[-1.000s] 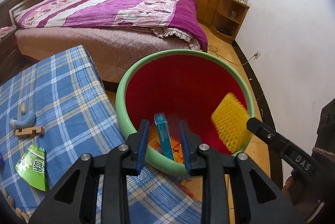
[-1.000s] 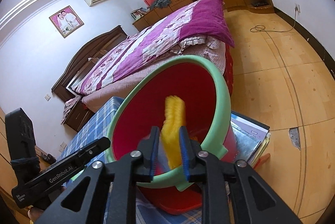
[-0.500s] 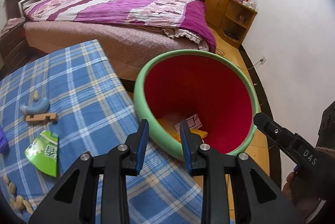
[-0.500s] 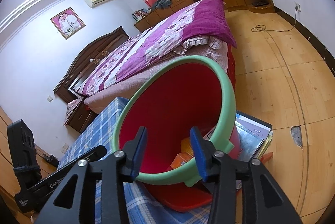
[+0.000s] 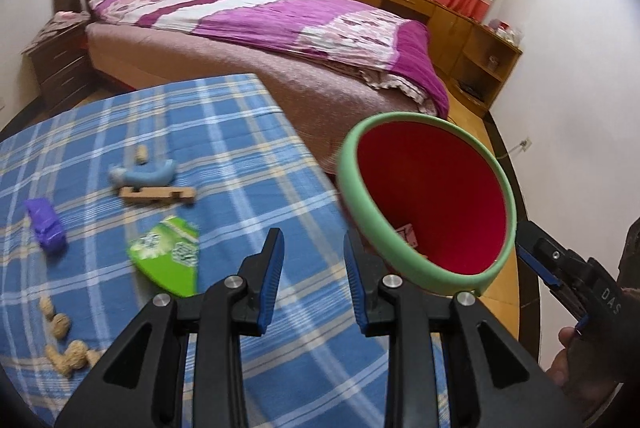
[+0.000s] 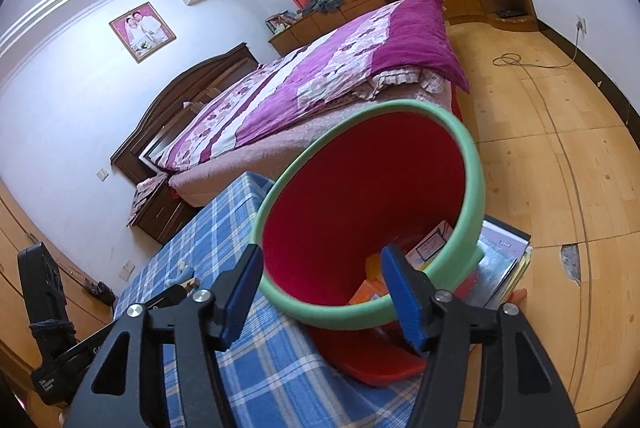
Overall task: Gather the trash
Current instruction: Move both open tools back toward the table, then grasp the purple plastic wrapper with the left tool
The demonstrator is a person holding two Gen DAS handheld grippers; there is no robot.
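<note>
A red bin with a green rim (image 5: 424, 280) stands off the right edge of the blue checked table (image 5: 200, 131). Boxes and paper (image 6: 428, 248) lie at its bottom. My left gripper (image 5: 313, 240) hovers open over the cloth, left of the bin, with nothing between its fingers. A green wrapper (image 5: 168, 256) lies just left of it. Farther left are a purple piece (image 5: 46, 228) and several peanuts (image 5: 66, 348). My right gripper (image 6: 322, 260) hangs over the bin's near rim (image 6: 474, 179). Its jaws are opening and hold nothing.
A blue toy (image 5: 144, 175) and a wooden piece (image 5: 160, 195) lie mid-table. The bed (image 5: 280, 27) stands behind the table. Books (image 6: 504, 252) lie on the wooden floor beside the bin, and a cable (image 6: 508, 59) trails farther off. A hand holds the right gripper (image 5: 560, 268) past the bin.
The right gripper let go of a yellow brush over the bin and its jaws spread. The left gripper swung left from above the bin to over the table; the blue box between its fingers is gone.
</note>
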